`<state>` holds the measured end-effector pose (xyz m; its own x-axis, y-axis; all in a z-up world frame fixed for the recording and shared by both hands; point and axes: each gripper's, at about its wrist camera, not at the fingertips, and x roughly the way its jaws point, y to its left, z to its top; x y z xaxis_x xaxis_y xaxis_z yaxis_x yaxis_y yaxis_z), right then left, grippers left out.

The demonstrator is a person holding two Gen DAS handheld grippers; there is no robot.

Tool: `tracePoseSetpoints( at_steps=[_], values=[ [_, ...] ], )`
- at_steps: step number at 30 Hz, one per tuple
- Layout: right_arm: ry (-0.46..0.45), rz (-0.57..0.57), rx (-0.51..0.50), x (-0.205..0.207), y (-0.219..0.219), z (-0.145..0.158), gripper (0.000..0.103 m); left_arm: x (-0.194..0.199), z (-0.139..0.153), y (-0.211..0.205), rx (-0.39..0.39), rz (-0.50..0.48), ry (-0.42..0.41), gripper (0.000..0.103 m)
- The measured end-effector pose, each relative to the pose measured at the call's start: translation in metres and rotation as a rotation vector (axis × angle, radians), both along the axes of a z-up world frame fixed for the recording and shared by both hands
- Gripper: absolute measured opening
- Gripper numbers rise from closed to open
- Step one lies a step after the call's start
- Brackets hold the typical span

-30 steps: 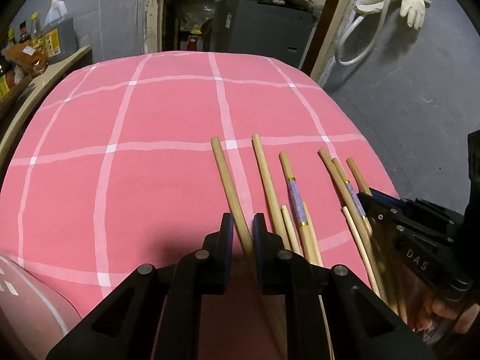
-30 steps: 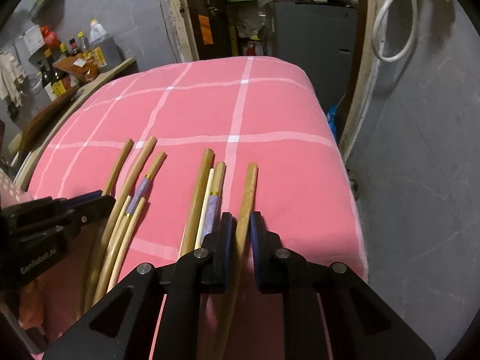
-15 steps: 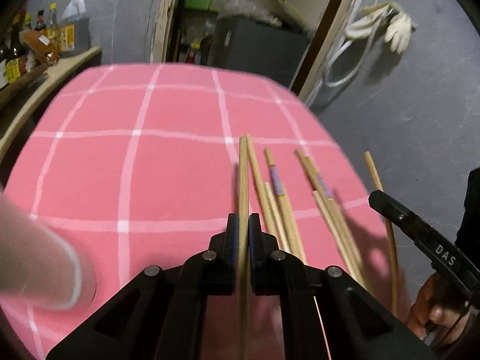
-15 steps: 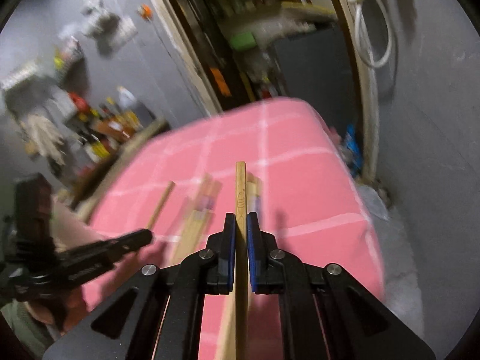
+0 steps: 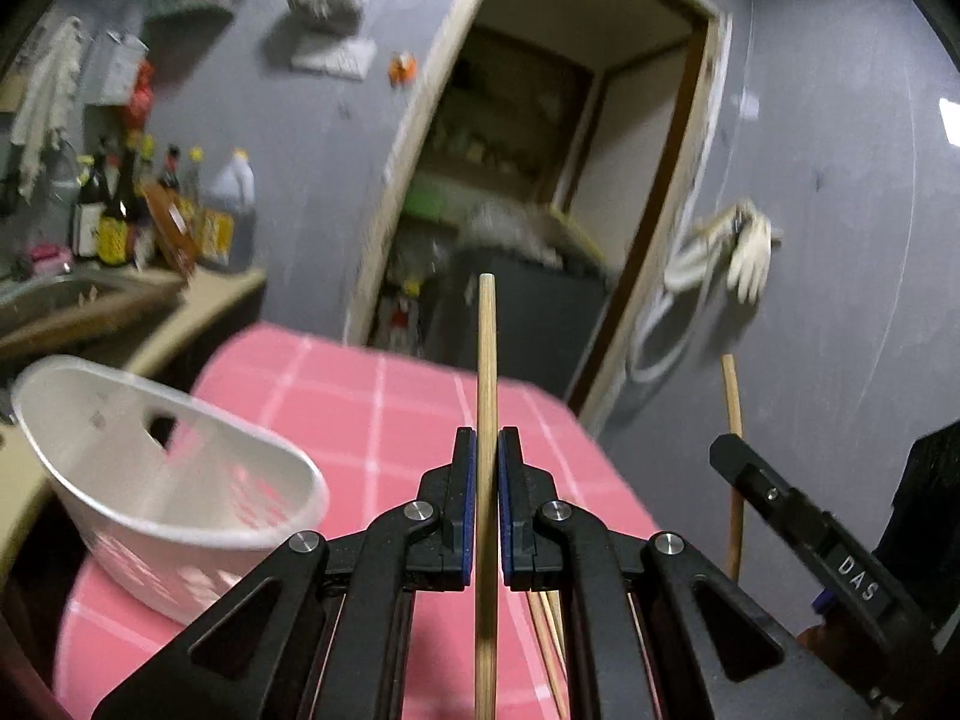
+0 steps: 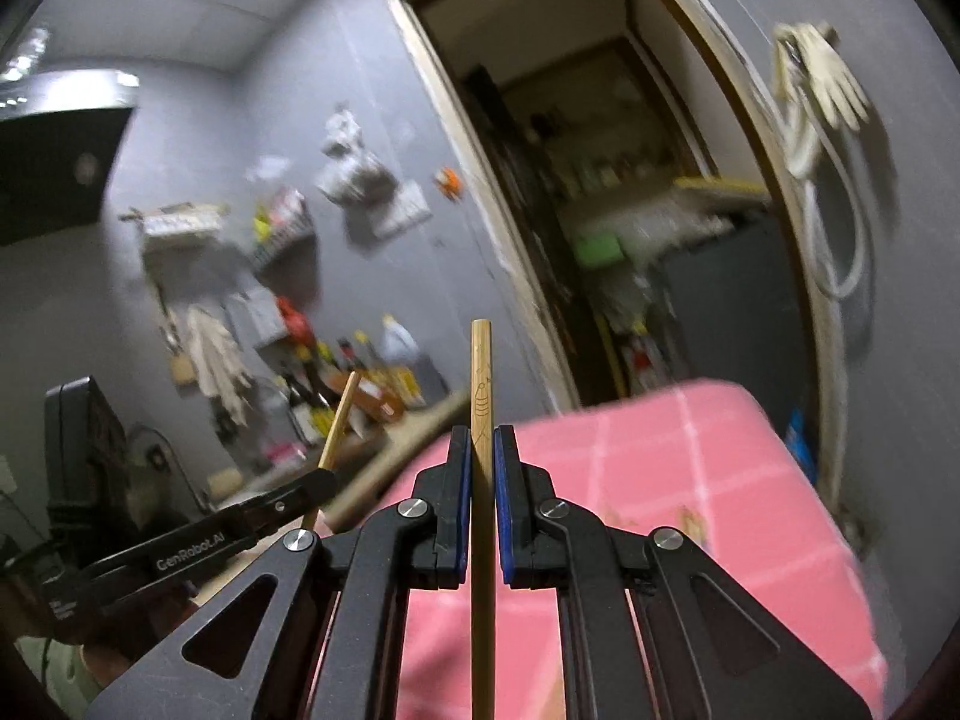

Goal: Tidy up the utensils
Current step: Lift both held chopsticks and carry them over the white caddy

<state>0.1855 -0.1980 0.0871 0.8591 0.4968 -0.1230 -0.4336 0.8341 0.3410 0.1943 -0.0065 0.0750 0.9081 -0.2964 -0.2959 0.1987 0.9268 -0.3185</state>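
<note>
Chopsticks are up off the table, one in each gripper. From the left wrist, the left gripper [image 5: 486, 468] has its jaws pinched tight on a pale wooden chopstick [image 5: 486, 372] that runs straight out between the blue pads, its tip against the dark doorway [image 5: 576, 168]. A white slotted holder [image 5: 150, 468] sits tilted on the pink checked tablecloth [image 5: 384, 396] to the left. More chopsticks [image 5: 549, 612] lie on the cloth under the fingers. At the right edge the other gripper carries its own stick.

From the right wrist, the right gripper [image 6: 482, 468] is clamped on a darker engraved chopstick [image 6: 482, 384], pointing toward the grey wall [image 6: 312, 72]. The left one shows at lower left with its stick angled up.
</note>
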Motion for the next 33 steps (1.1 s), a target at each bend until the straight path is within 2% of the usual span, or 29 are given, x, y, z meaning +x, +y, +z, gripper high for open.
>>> tracePoseSetpoints(
  at_steps=[7, 14, 20, 28, 33],
  values=[
    [-0.15, 0.103, 0.055, 0.014, 0.051, 0.037, 0.005, -0.006, 0.043, 0.064, -0.042, 0.128, -0.098, 0.005],
    [-0.243, 0.193, 0.148, 0.041, 0.1, 0.062, 0.005, 0.008, 0.058, 0.143, -0.085, 0.283, -0.165, 0.005],
    [-0.303, 0.222, 0.221, 0.058, 0.122, 0.062, 0.005, 0.021, 0.06, 0.201, -0.14, 0.356, -0.21, 0.005],
    [-0.392, 0.187, 0.274, 0.064, 0.125, 0.053, 0.005, 0.032, 0.05, 0.234, -0.203, 0.43, -0.251, 0.005],
    [-0.408, 0.161, 0.263, 0.067, 0.129, 0.045, 0.005, 0.035, 0.039, 0.233, -0.183, 0.458, -0.255, 0.005]
  ],
)
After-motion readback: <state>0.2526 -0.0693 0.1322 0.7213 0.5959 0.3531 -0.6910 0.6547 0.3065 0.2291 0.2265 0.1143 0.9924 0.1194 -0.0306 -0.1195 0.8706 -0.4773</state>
